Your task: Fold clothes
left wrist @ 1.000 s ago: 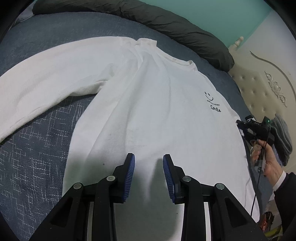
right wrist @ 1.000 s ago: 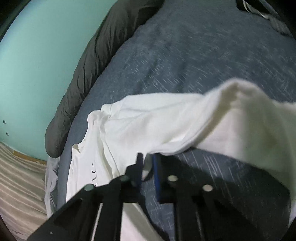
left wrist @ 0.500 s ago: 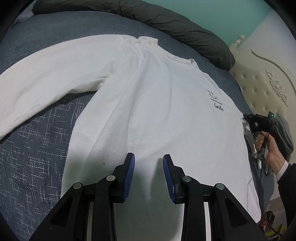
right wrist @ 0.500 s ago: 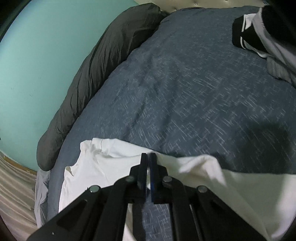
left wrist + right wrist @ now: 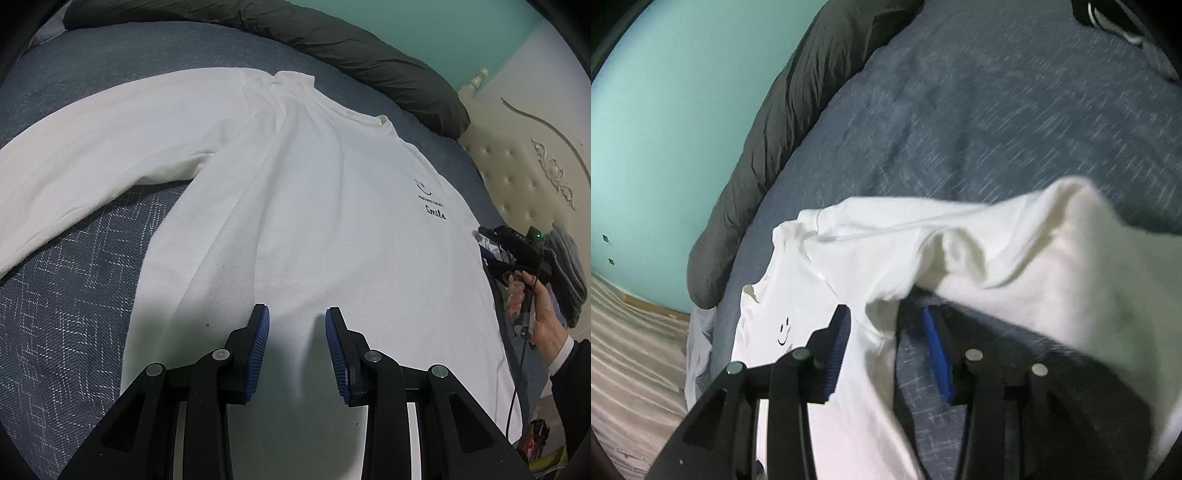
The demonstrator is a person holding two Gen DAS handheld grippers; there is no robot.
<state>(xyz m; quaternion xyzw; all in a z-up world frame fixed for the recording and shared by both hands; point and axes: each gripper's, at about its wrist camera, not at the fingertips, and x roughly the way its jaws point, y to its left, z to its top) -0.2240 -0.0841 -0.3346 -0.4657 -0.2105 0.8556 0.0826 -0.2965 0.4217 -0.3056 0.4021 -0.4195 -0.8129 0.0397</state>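
A: Shirt (image 5: 295, 206), white and long-sleeved, lies face up on a bed (image 5: 74, 314) with a blue-grey patterned cover, as seen from the left wrist. Its collar points toward a dark grey bolster (image 5: 369, 55) along a teal wall. One sleeve (image 5: 92, 155) stretches out flat to the left. A small smile print sits near the right shoulder.

B: And the left tongs (image 5: 297, 325)?

A: They hang just above the lower part of the shirt, blue pads spread partway with nothing between them. Nothing in this view has changed there compared with a second ago.

B: Anything else in that view?

A: At the right edge a hand (image 5: 535, 306) in a dark sleeve holds the right tongs (image 5: 495, 251) just beside the shirt's side seam, close to a padded cream headboard (image 5: 517, 173). Half a second ago that hand was a little lower in the picture.

B: Now the right wrist view.

A: The right tongs (image 5: 886, 332) are opening. Half a second ago their pads were pressed together on the white cloth; now they stand apart, with the shirt's side edge (image 5: 875, 347) lying loose between them and neither pad clearly pressing it. The other sleeve (image 5: 1052, 266) is humped up to the right, draped over the right finger, where half a second ago it lay lower and flatter. The picture is motion-blurred. Dark clothes (image 5: 1115, 18) sit at the top right corner of the bed.
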